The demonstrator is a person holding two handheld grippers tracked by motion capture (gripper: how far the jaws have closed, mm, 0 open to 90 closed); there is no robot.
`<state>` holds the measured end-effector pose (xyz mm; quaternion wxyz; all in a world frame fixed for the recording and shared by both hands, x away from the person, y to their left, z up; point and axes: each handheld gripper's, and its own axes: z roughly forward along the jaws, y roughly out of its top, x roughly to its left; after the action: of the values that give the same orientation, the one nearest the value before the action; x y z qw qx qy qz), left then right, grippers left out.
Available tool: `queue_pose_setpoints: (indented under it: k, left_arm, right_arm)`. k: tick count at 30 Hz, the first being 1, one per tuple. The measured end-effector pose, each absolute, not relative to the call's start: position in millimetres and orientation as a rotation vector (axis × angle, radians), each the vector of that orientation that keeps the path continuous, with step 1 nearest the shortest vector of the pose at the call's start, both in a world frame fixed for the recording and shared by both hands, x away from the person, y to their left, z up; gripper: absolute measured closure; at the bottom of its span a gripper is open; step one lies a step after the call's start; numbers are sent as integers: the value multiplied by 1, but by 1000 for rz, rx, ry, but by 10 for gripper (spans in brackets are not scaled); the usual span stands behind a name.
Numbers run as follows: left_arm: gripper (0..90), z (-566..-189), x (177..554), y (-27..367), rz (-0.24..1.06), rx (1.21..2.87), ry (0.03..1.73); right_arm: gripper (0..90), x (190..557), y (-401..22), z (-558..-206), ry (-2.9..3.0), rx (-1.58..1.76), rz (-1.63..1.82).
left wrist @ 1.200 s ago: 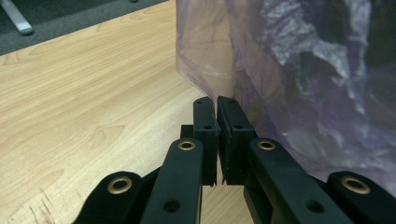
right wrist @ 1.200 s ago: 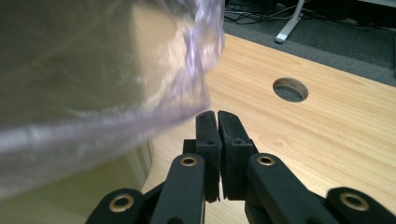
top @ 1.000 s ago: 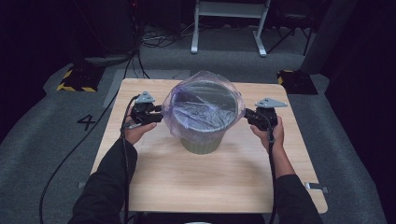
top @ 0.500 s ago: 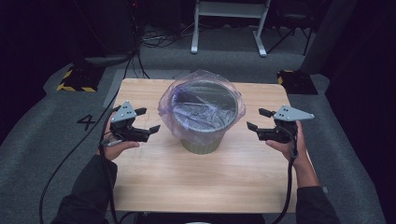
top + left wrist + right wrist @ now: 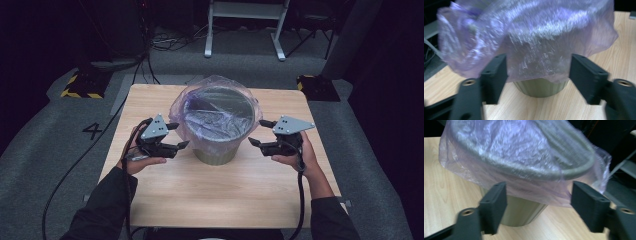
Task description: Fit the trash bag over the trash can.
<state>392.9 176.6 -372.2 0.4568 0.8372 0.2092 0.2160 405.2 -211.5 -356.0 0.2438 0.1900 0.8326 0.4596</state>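
A grey-green bin (image 5: 216, 145) stands upright a little back of the middle of the light wooden desk (image 5: 220, 195), lined with a thin purple plastic bag (image 5: 197, 107) whose edge is folded out over the rim and hangs partway down the outside. Below the bag's hem the bare lower wall of the bin shows in both gripper views, resting on the desk. The left tool (image 5: 176, 136) is at the bin's 9 o'clock, just beside the draped plastic, held in the person's left hand (image 5: 137, 161). Its jaws stand apart with nothing pinched between them, having just been closing a little. The right tool (image 5: 260, 133) sits at the bin's 3 o'clock, near the bag, also spread and empty after narrowing slightly; the right hand (image 5: 300, 155) carries it above the desk
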Motion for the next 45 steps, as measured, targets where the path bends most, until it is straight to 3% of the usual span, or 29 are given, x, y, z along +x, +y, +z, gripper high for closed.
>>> queue_pose_setpoints:
  k: [2,6,10,14,36,45]
  left_arm:
    - [470,-375,396,175,519,2067,513]
    - [648,-379,400,174,518,2056,504]
    - [776,-383,403,170,537,2061,497]
    - [887,-389,405,167,534,2061,487]
    - [897,-424,408,154,498,2198,451]
    - [834,-442,418,160,483,2261,508]
  right_arm:
    - [377,408,-209,-360,2299,515,1258]
    - [568,411,-204,-366,2319,502,1263]
    - [771,411,-202,-371,2297,501,1260]
    - [891,412,-204,-375,2286,517,1296]
    - [900,414,-195,-402,2448,519,1140]
    - [900,426,-197,-413,2482,632,1021]
